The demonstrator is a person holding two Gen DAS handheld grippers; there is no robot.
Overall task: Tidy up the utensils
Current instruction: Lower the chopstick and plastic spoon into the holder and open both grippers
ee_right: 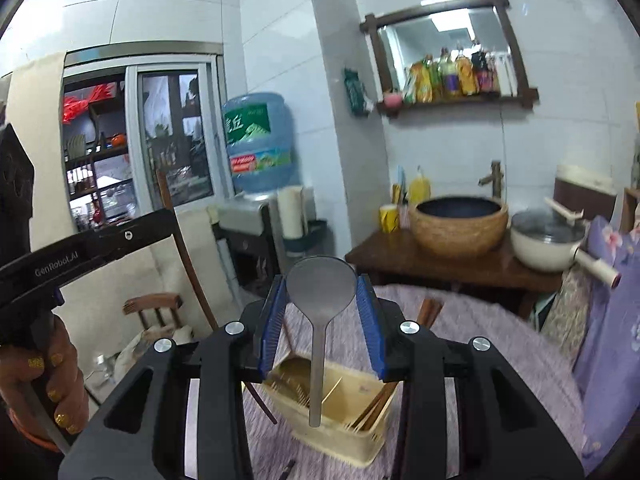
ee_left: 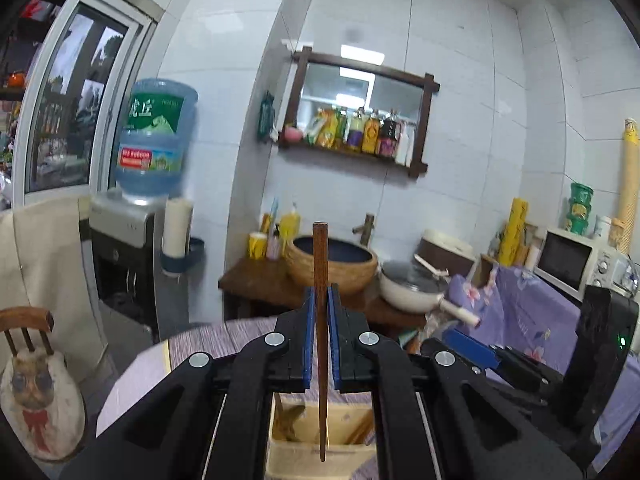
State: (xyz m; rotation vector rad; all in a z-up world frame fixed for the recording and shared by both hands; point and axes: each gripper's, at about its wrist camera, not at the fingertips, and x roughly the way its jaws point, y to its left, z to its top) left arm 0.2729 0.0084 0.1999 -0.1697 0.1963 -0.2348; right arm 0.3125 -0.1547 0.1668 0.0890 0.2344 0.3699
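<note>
The left tongs (ee_left: pixel 320 312) are clamped on 1 dark wooden chopstick (ee_left: pixel 320 280), which stands nearly upright between the blue pads (ee_left: pixel 308 336), its thick end up and its thin tip hanging over the beige utensil caddy (ee_left: pixel 288 452) on the purple-clothed counter (ee_left: pixel 200 344). A narrow stick pinched at a single spot could, I judge, pivot or slide through the pads, so the tip might catch the caddy's rim or divider instead of dropping into a slot. To the right, the right tongs (ee_right: pixel 322 300) stand partly apart and grip a grey metal spoon (ee_right: pixel 320 292) by the sides of its bowl, handle pointing down toward the caddy (ee_right: pixel 352 440), which already holds several chopsticks (ee_right: pixel 380 404). That grip on a smooth, curved bowl looks the riskier of the 2: the spoon could squirt out or swing, landing on the cloth or knocking the light caddy. With both tongs over 1 small caddy, they could also bump each other if lowered together.
</note>
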